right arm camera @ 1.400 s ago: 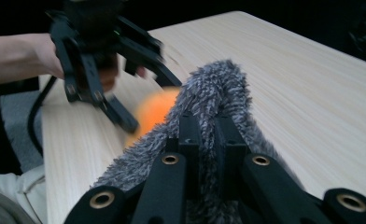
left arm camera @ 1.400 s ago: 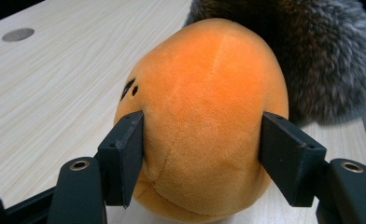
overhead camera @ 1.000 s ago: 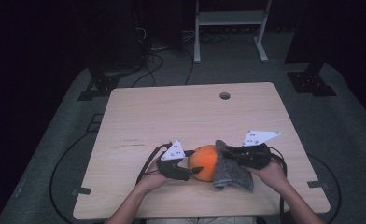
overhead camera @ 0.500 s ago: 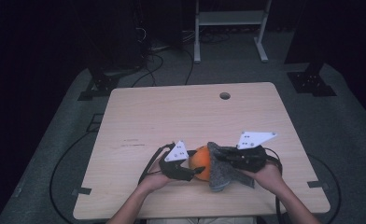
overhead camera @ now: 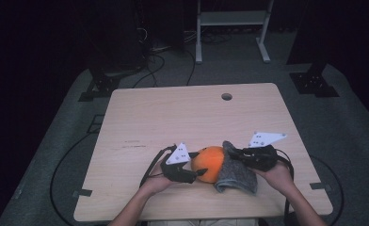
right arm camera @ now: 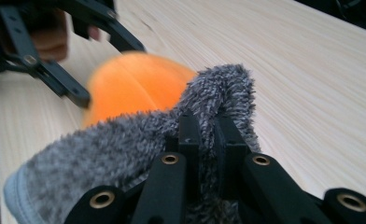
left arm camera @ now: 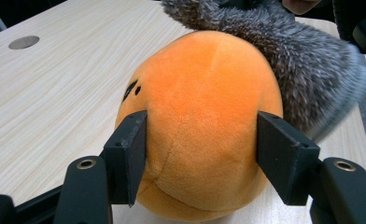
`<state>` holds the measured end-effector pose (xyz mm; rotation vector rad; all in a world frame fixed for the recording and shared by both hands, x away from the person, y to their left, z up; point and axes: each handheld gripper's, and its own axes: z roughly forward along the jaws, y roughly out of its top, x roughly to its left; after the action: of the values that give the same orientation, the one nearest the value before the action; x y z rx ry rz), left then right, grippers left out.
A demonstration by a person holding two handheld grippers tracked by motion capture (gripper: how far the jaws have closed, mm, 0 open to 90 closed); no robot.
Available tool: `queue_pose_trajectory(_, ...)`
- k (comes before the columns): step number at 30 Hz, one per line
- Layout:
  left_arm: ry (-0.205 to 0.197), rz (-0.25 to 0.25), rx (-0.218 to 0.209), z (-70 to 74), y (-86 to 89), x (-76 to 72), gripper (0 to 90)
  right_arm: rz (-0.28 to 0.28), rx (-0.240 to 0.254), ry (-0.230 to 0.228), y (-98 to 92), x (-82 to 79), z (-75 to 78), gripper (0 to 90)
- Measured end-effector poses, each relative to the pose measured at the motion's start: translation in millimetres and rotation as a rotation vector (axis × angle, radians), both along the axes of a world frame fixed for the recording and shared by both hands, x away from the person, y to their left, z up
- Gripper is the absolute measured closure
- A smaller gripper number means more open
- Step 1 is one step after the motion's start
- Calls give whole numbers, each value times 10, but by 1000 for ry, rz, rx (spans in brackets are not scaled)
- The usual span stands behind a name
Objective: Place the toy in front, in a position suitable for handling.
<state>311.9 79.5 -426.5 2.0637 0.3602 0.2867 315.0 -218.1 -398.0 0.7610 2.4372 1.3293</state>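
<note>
An orange plush ball [overhead camera: 210, 162] with small black marks on it rests on the wooden table [overhead camera: 173, 117] near the front edge. My left gripper [overhead camera: 199, 173] holds it from the left, its two black pads [left arm camera: 130, 154] pressed into the plush ball [left arm camera: 200, 121] on either side. A grey fuzzy cloth [overhead camera: 236, 172] drapes against the ball's right side. My right gripper [overhead camera: 233, 153] is shut on a fold of the grey cloth [right arm camera: 209, 107], with the plush ball [right arm camera: 134, 88] behind it in the right gripper view.
A round cable hole [overhead camera: 227, 96] sits at the table's far side. Beyond the table stand a white metal frame [overhead camera: 229, 28] and black stands with cables on the grey floor. The person's hands come in from the front edge.
The right gripper has pulled the grey cloth up and leftward against the ball. The left gripper and ball have shifted slightly left and toward the front edge.
</note>
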Motion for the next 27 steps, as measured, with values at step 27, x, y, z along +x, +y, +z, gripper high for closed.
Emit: queue_pose_trajectory(27, 84, 13, -40, -41, 67, 158, 93, 68, 73, 7, 126, -108, 32, 825)
